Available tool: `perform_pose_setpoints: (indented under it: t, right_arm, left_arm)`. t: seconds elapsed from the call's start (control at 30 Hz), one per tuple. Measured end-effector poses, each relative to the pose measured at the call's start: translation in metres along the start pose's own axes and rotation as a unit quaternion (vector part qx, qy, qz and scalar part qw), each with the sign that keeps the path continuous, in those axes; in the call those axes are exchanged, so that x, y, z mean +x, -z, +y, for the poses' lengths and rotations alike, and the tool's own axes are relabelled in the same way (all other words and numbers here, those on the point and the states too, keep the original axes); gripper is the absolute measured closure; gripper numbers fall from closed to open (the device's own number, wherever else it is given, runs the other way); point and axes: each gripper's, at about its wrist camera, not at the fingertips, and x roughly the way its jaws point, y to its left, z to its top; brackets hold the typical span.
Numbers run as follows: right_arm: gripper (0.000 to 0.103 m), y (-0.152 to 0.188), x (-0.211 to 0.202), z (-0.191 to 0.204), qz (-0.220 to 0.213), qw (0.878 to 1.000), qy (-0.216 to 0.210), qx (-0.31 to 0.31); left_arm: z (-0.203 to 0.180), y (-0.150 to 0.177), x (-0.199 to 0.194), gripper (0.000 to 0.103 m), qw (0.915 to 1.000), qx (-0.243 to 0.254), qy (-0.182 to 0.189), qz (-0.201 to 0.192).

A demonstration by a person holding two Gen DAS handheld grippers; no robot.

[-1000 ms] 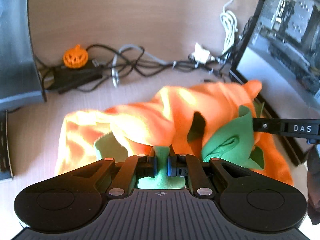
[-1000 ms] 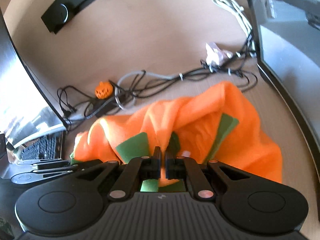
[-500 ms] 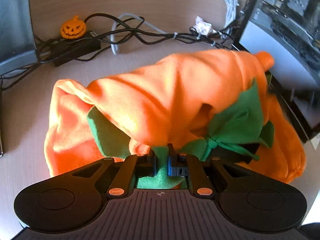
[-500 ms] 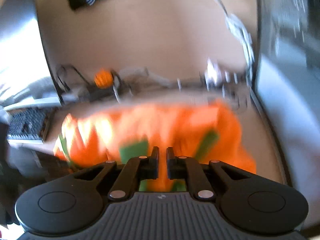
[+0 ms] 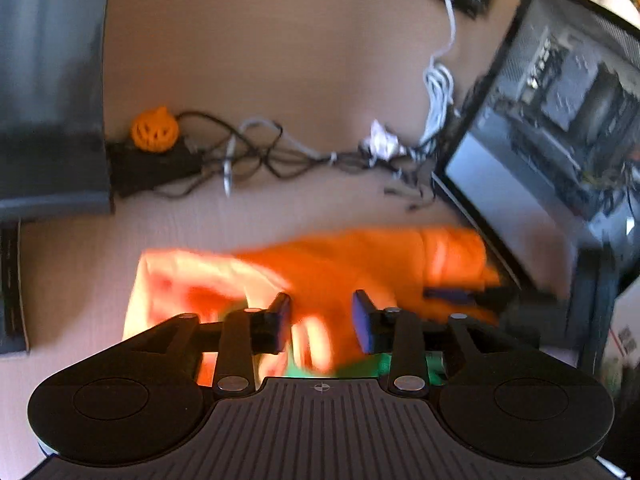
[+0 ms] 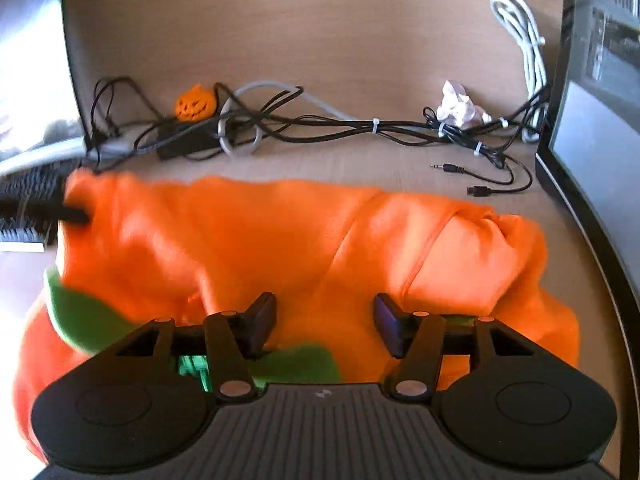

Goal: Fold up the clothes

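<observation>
The orange garment (image 6: 280, 240) lies in a long heap on the wooden desk (image 6: 320, 40), spread across the view just in front of the tangle of black cables (image 6: 320, 128). Green fabric patches (image 6: 84, 316) show at its near edge, one at the garment's left end and another close under the right gripper (image 6: 324, 322). A seam runs down the right part of the garment, where the cloth bunches into a rounded fold.

The right gripper hovers over the near edge of the garment with its jaws spread wide and nothing between them. The left gripper (image 5: 322, 320) also stands wide apart over the garment (image 5: 320, 268), gripping nothing; this view is blurred, so finer folds cannot be made out. A bit of green (image 5: 384, 364) shows under its right finger.

Beyond the garment, a small orange pumpkin figure (image 6: 196, 104) sits on a black power brick (image 6: 188, 144) among the cables. A crumpled white paper (image 6: 460, 106) lies right of the pumpkin along the same cable run, and a white coiled cord (image 6: 520, 28) hangs further right. Loose audio and USB plugs (image 6: 460, 178) lie between the cables and the garment's right end. A dark monitor (image 6: 592, 140) borders the garment's right side; a black keyboard (image 6: 28, 204) sits by its left end.
</observation>
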Motion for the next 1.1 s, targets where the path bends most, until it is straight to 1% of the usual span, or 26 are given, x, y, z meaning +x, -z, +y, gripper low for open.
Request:
perform_pose_setpoints:
  t: [0.1,0.13,0.17,0.2,0.23,0.27,0.3,0.33,0.37,0.47,0.6,0.67,0.73,0.8,0.9,0.97,1.0,1.07,1.1]
  right_arm:
    - [0.048,0.005,-0.003,0.001,-0.006,1.000,0.003,-0.006]
    - [0.048,0.005,-0.004,0.000,-0.007,1.000,0.002,-0.003]
    - [0.047,0.006,-0.005,-0.002,-0.008,1.000,0.000,-0.001]
    - [0.047,0.007,-0.006,-0.003,-0.009,1.000,-0.001,0.001]
    - [0.047,0.008,-0.007,-0.003,-0.010,1.000,-0.002,0.001]
    - [0.046,0.010,-0.008,-0.004,-0.012,1.000,-0.001,0.000]
    - [0.046,0.011,-0.008,-0.004,-0.014,1.000,-0.001,-0.002]
    - [0.046,0.012,-0.009,-0.003,-0.016,1.000,0.001,-0.004]
    - [0.046,0.012,-0.008,-0.002,-0.017,1.000,0.003,-0.006]
    - [0.045,0.012,-0.006,-0.001,-0.016,1.000,0.005,-0.009]
    - [0.045,0.012,-0.006,-0.001,-0.017,1.000,0.005,-0.007]
    - [0.045,0.012,-0.006,0.000,-0.018,1.000,0.007,-0.009]
    - [0.045,0.012,-0.005,0.001,-0.018,1.000,0.009,-0.011]
    - [0.045,0.012,-0.005,0.001,-0.017,1.000,0.010,-0.012]
    - [0.044,0.012,-0.005,0.002,-0.017,1.000,0.012,-0.012]
    - [0.044,0.011,-0.007,0.002,-0.014,1.000,0.015,-0.012]
    - [0.044,0.010,-0.009,0.003,-0.011,1.000,0.017,-0.011]
    - [0.043,0.007,-0.024,-0.004,-0.016,1.000,0.018,0.001]
    - [0.041,0.005,-0.033,-0.009,-0.019,1.000,0.018,0.009]
  left_arm:
    - [0.008,-0.003,0.024,0.062,0.9994,-0.029,-0.018,0.001]
    - [0.011,-0.001,0.032,0.059,0.9989,-0.037,-0.028,0.009]
    - [0.014,0.002,0.039,0.054,0.9982,-0.043,-0.039,0.019]
    - [0.017,0.006,0.045,0.052,0.9974,-0.046,-0.048,0.029]
    - [0.019,0.011,0.048,0.046,0.9969,-0.045,-0.054,0.036]
    - [0.020,0.015,0.048,0.037,0.9966,-0.042,-0.058,0.039]
    - [0.022,0.019,0.048,0.031,0.9964,-0.038,-0.064,0.041]
    - [0.025,0.021,0.046,0.025,0.9961,-0.038,-0.066,0.043]
    - [0.028,0.023,0.044,0.023,0.9959,-0.040,-0.068,0.045]
    - [0.037,0.026,0.034,0.022,0.9952,-0.045,-0.074,0.045]
    - [0.037,0.023,0.016,0.021,0.9947,-0.018,-0.093,0.038]
    - [0.034,0.020,0.009,0.024,0.9951,-0.011,-0.092,0.035]
    - [0.029,0.016,0.003,0.024,0.9965,-0.012,-0.077,0.030]
    - [0.026,0.011,0.001,0.024,0.9979,-0.032,-0.043,0.036]
    - [0.027,0.011,0.005,0.023,0.9944,-0.080,0.004,0.069]
    - [0.028,0.014,0.013,0.025,0.9905,-0.099,0.014,0.095]
    - [0.027,0.016,0.019,0.026,0.9897,-0.095,0.006,0.107]
    - [0.022,0.019,0.027,0.033,0.9908,-0.061,-0.028,0.117]
    - [0.020,0.022,0.030,0.034,0.9908,-0.043,-0.045,0.120]
